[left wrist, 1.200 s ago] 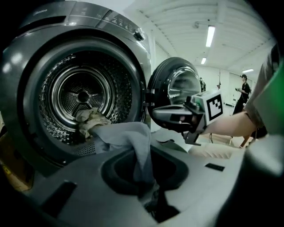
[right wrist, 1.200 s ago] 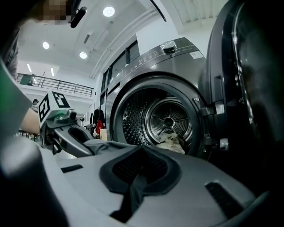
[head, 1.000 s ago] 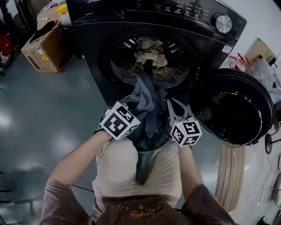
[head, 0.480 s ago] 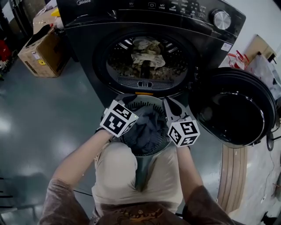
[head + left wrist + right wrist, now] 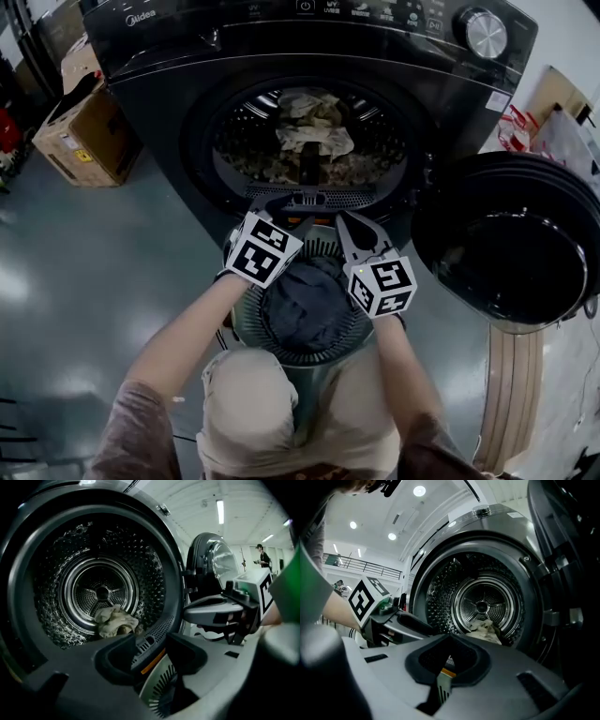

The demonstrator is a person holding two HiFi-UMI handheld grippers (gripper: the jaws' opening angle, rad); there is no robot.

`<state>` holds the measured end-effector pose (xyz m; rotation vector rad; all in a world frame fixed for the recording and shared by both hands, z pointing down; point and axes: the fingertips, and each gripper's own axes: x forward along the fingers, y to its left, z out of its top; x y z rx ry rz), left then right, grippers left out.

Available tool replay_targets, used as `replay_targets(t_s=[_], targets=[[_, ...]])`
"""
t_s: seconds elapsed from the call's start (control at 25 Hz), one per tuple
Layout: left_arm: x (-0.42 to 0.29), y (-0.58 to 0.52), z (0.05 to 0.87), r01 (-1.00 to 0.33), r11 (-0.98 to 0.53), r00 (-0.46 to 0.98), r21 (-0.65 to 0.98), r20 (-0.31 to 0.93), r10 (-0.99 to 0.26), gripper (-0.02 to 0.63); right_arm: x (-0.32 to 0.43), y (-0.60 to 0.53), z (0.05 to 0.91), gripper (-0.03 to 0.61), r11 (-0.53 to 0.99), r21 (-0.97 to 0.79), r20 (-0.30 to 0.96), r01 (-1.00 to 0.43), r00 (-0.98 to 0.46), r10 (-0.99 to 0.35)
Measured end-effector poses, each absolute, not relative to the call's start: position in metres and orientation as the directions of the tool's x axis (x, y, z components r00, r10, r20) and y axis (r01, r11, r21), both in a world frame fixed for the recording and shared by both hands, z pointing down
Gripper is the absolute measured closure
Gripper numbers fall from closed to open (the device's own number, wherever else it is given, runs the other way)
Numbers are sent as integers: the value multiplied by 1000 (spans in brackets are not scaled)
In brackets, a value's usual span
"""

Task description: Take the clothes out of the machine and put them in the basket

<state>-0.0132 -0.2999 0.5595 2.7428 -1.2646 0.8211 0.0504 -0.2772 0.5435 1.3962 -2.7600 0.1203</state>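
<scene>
Going left to right. The left gripper (image 5: 151, 642) is open: its jaws have just been opening and nothing is between them. It's aimed at the mouth of the machine (image 5: 187, 66). The risk here is that the jaws are only partly spread, so a low reach could clip the perforated lip at the drum's front edge instead of clearing it.

The basket (image 5: 323, 249) sits just below the opening, between our two grippers, with a dark garment (image 5: 305, 305) already lying in it. It's close to the machine, but a cloth hauled out carelessly could slide past the rim onto the floor.

The rest of the task's load, the pale clothes (image 5: 314, 131), is still bunched low at the back of the drum. We think that's the main hazard: it's a deep reach, so a pinch could catch only a loose fold. The bundle might then drag, snag on the lip or drop short.

The right gripper (image 5: 450, 638) has its jaw tips together and holds nothing. If it goes in like that, it'll only shove the cloth further back.

The door (image 5: 511, 244) hangs open far right, where a wide right elbow could knock it.
</scene>
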Motion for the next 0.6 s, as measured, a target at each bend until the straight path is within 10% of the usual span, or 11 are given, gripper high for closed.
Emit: replay_targets(t_s=[0.6], targets=[[-13, -448, 570, -627, -606, 432, -490, 429, -794, 398, 40, -342, 560, 581, 572, 3, 126, -820, -567, -814]])
